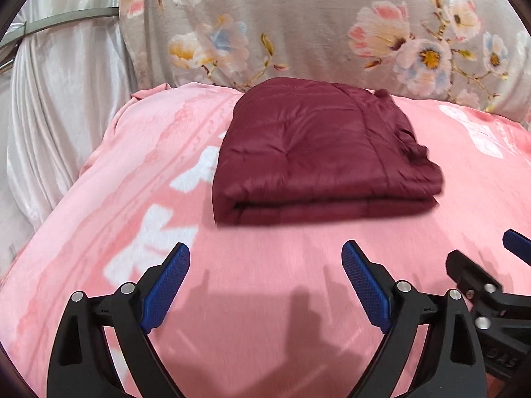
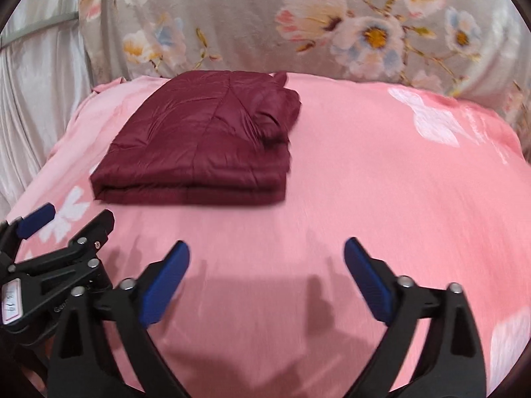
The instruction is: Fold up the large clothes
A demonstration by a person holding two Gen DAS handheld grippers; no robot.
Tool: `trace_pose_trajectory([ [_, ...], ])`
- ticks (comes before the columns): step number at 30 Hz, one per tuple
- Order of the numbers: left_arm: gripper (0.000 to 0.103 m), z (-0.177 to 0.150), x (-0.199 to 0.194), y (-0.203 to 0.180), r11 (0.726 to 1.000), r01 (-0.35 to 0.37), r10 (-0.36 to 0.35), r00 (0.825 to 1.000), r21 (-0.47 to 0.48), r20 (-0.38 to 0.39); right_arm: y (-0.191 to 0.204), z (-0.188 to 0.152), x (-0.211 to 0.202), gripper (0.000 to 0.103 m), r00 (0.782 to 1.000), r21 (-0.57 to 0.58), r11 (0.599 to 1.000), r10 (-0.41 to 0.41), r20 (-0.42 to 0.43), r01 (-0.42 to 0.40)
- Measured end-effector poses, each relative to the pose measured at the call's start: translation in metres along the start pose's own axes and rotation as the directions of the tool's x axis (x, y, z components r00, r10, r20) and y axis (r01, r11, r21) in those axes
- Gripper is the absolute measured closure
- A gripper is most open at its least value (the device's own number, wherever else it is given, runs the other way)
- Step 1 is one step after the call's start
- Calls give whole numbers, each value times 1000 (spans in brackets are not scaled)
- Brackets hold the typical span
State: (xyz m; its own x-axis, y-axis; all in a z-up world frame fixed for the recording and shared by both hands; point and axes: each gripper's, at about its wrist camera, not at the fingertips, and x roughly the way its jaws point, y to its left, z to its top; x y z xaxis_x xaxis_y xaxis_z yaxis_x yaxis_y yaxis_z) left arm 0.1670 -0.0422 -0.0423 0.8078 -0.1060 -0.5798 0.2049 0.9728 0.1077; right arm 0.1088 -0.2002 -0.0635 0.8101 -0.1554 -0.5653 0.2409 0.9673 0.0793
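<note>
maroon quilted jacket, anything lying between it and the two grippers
Nothing visible does. Only bare pink floral bedsheet lies between the folded maroon quilted jacket and the open left gripper and open right gripper.

Left gripper [image 1: 265, 258] hangs over pink floral bedsheet [image 1: 265, 298], jaws spread wide, blue pads [image 1: 166, 285] bare, nothing between them

Folded maroon quilted jacket [image 1: 318, 152] lies flat on bedsheet ahead of jaws, apart from both fingertips, folded edge facing gripper, rumpled layers on its right side

Right gripper [image 1: 488, 258] enters at lower right, just beside left gripper's right finger; one blue pad visible, jaw state unclear

Grey floral fabric [image 1: 315, 23] rises beyond jacket; pale satin drape [image 1: 66, 83] far left of jaws
</note>
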Motion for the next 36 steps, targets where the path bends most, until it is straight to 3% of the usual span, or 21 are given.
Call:
trace_pose_trajectory([
  [6, 12, -21, -12, -7, 1000, -3, 3, 998, 4, -62, -5, -19, -24, 5, 1000, 56, 998, -11, 15, 10],
  [13, 12, -36, -22, 4, 998, -27, 21, 996, -64, -87, 11, -30, -28, 5, 997, -27, 997, -79, -26, 79],
  [17, 12, -38, -18, 11, 995, -16, 5, 994, -98, -108, 18, -32, -28, 5, 997, -64, 995, -80, -23, 78],
  [36, 13, -39, -15, 4, 998, -42, 36, 993, -56, -112, 12, -34, -31, 5, 1000, -33, 999, -26, -14, 26],
])
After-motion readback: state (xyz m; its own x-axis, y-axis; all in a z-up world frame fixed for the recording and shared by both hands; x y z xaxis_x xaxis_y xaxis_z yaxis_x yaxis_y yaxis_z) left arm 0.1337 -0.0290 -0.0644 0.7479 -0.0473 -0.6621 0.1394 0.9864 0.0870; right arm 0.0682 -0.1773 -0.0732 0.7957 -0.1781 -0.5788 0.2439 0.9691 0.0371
